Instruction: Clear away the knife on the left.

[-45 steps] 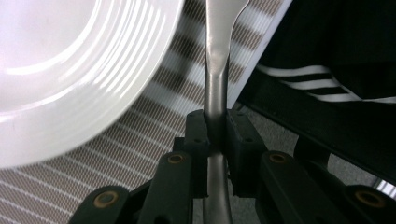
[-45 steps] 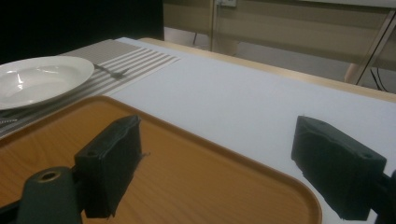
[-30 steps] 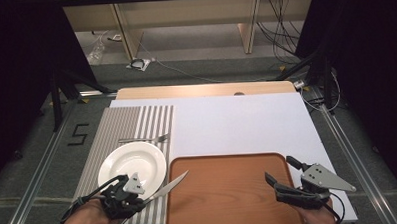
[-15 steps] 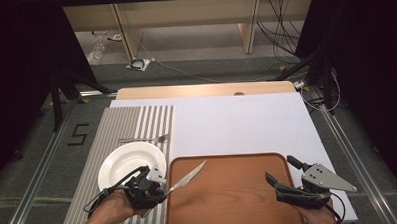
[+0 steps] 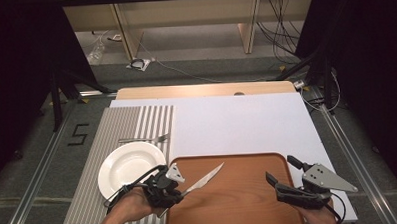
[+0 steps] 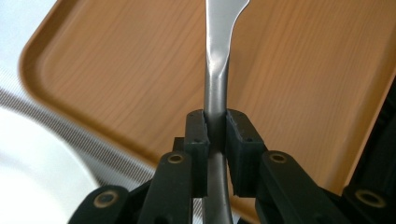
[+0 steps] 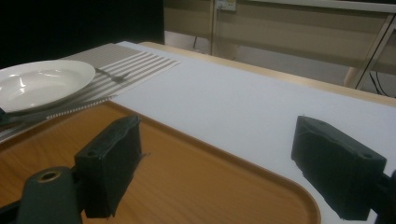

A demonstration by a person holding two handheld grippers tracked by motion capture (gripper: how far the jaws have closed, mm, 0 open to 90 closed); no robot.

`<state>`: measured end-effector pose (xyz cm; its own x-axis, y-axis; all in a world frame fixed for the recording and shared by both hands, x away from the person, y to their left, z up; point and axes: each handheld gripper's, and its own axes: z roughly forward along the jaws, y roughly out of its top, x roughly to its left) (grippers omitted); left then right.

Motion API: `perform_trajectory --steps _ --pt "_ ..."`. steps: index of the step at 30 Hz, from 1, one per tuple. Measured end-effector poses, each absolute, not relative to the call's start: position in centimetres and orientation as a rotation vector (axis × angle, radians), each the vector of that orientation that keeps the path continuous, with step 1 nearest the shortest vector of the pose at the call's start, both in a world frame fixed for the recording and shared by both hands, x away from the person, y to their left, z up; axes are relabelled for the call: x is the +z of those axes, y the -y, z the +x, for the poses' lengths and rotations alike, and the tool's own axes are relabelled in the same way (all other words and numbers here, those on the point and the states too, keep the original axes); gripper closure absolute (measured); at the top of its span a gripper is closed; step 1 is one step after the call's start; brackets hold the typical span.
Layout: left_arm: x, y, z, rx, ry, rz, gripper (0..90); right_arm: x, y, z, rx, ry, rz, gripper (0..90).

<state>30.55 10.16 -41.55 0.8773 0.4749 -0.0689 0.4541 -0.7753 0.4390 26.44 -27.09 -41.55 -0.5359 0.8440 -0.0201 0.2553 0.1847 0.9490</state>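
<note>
A steel table knife (image 5: 204, 178) is clamped by its handle in my left gripper (image 5: 182, 191), which sits at the left edge of the brown wooden tray (image 5: 240, 210). Its blade points right and away, out over the tray. The left gripper view has the pads (image 6: 196, 135) pressed on both sides of the knife handle (image 6: 216, 93), with the tray (image 6: 116, 70) below. My right gripper (image 5: 280, 170) rests at the tray's right end. In its own view, the right gripper (image 7: 224, 163) stands wide open with nothing between the jaws.
A white plate (image 5: 131, 164) lies on a grey striped placemat (image 5: 117, 125) left of the tray, with a fork (image 5: 145, 139) just beyond it. A white board (image 5: 237, 125) covers the table behind the tray. The plate (image 7: 42, 84) and fork (image 7: 112, 74) appear far off.
My left gripper has carried the knife to the right, from beside the plate to the tray's left edge, so the blade now reaches over the tray. The right gripper has kept still.
</note>
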Motion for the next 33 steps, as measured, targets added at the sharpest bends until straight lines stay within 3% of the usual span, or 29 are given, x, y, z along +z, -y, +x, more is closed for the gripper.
perform_trajectory --steps 33 --pt "-44.5 -5.3 28.7 -0.108 -0.559 2.722 79.2 -41.5 27.1 26.3 1.367 -1.897 1.031 17.1"
